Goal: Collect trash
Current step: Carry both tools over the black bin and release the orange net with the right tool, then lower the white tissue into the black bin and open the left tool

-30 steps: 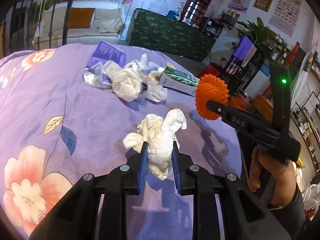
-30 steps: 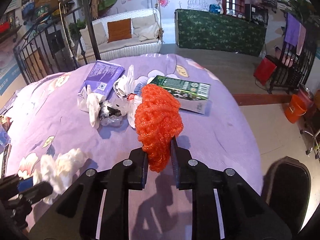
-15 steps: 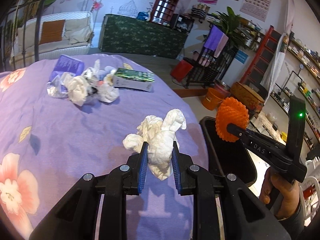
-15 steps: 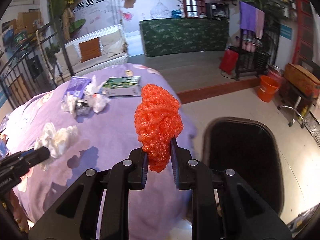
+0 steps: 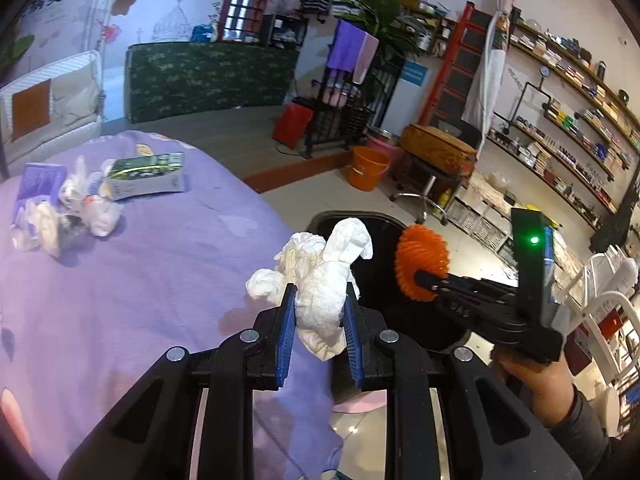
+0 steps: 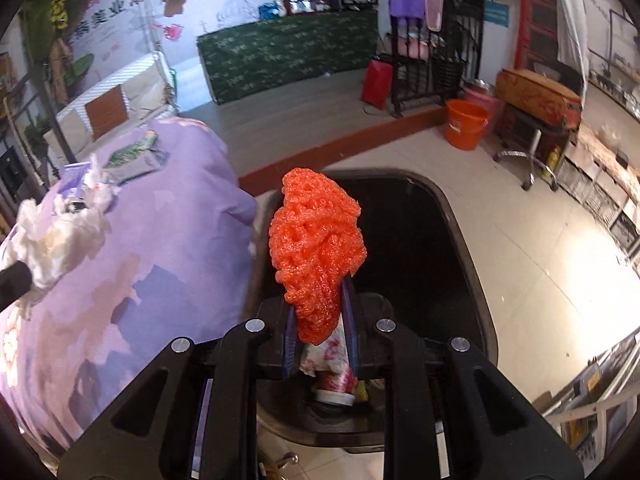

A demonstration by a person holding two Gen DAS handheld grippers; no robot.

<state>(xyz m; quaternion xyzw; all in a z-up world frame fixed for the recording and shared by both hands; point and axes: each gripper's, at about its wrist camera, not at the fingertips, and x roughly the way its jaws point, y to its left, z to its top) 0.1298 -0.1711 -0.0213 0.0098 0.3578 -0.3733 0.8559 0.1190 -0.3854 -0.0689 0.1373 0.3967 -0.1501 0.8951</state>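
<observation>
Both loads have been carried off the purple floral bed [image 5: 120, 280] towards the black bin [image 6: 460, 240]. The right hand-held gripper [image 6: 318, 344], clamped on an orange foam net [image 6: 316, 248], is now held over the bin; the left hand-held gripper [image 5: 318, 332], pinching crumpled white tissue [image 5: 320, 280], is nearing the rim. Release seems due next.

The bin [image 6: 460, 232] stands on the floor just beside the bed [image 5: 120, 300], to its right. The foam net [image 6: 316, 248] in the right tool [image 6: 318, 320] hangs above the bin's mouth (some rubbish [image 6: 332, 376] lies inside); the tissue wad [image 5: 320, 280] in the left tool [image 5: 319, 320] is over the bed's edge.
</observation>
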